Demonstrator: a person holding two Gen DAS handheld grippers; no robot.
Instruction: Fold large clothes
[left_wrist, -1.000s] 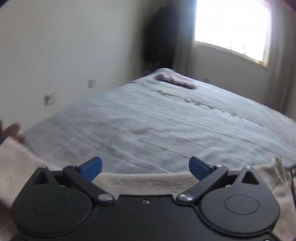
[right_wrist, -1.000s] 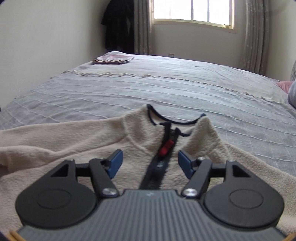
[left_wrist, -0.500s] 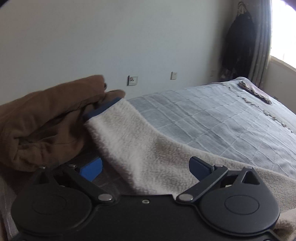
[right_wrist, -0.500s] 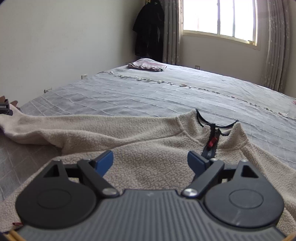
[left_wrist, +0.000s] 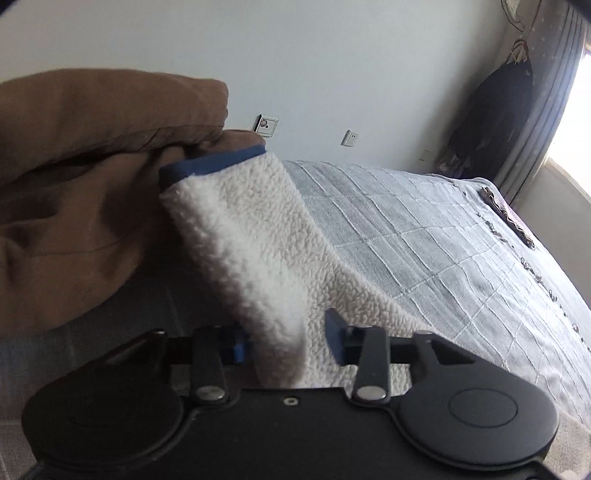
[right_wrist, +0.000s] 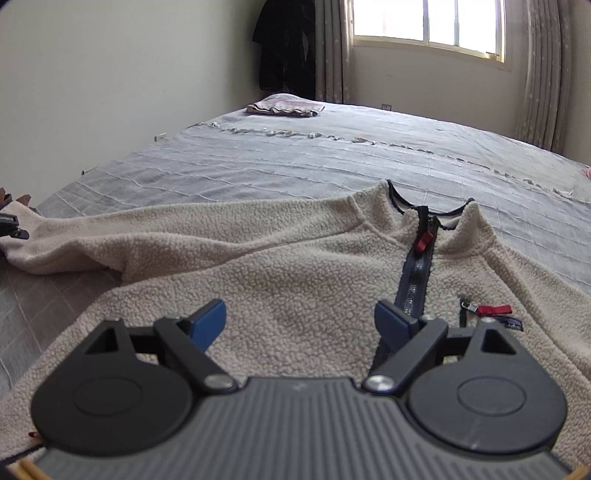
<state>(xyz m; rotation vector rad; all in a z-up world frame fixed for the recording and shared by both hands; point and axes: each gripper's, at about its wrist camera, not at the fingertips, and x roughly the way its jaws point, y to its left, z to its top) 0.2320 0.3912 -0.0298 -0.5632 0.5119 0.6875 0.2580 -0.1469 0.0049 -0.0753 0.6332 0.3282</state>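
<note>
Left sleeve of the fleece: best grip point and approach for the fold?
Grip the sleeve behind its blue cuff, where the left gripper already straddles it. Approach along the sleeve from the body side: it's a flat band, so pinch across its thickness.

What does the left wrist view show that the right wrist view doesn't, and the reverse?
Only the left wrist view shows the brown garment, the sleeve's blue cuff and the left gripper, its jaws closing around the sleeve. Only the right wrist view shows the zipper, collar, window and the right gripper, jaws open above the fleece's chest. Both show the cream fleece, grey bedspread and dark hanging clothes.
</note>
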